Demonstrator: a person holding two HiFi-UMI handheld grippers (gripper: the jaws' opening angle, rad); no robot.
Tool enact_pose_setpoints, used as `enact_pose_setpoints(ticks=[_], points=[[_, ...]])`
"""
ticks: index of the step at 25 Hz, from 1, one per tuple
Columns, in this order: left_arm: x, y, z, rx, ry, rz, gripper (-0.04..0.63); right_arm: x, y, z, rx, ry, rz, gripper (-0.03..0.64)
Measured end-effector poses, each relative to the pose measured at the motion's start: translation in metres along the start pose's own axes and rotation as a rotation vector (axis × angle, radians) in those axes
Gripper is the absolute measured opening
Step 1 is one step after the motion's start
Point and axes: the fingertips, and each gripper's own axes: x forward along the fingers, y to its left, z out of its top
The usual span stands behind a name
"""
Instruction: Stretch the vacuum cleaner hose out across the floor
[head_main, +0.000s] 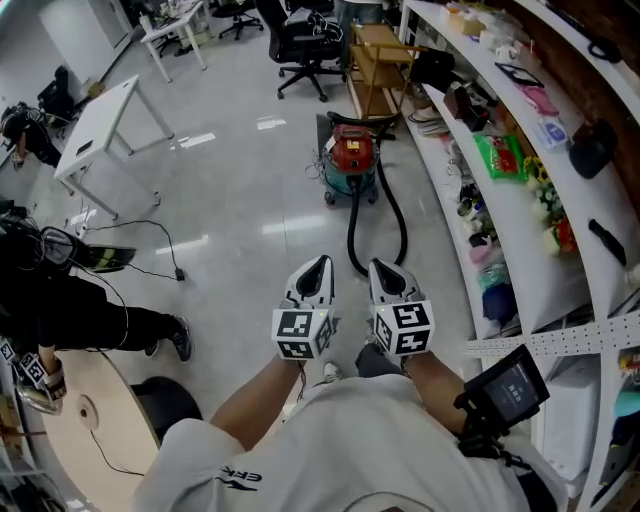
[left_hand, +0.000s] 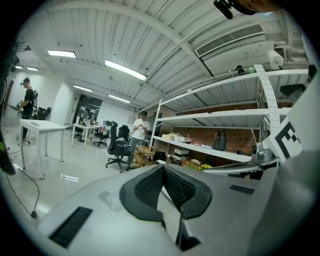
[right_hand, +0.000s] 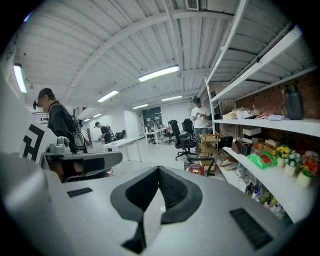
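A person is holding the white left gripper (head_main: 318, 262) and the white right gripper (head_main: 385, 264) side by side at chest height, both pointing ahead over a glossy grey floor (head_main: 240, 215). Both pairs of jaws are sitting pressed together with nothing between them. The black vacuum cleaner hose (head_main: 351, 232) is lying in a narrow loop on the floor, running from the red-and-teal canister vacuum cleaner (head_main: 350, 160) beside the white shelving (head_main: 520, 230). The approach step seems to be in hand. Next, one gripper needs lowering, opening, and closing on the loop's near end.
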Motion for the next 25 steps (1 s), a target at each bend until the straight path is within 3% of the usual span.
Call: enact_pose_setpoints(ticks=[16, 25], points=[[0.183, 0.047, 0.044, 0.032, 0.004, 0.105, 0.002, 0.150, -0.122, 0.066, 0.020, -0.017, 0.082, 0.002], [0.260, 0.071, 0.054, 0.040, 0.011, 0.143, 0.002, 0.216, -0.169, 0.084, 0.019, 0.000, 0.122, 0.002]])
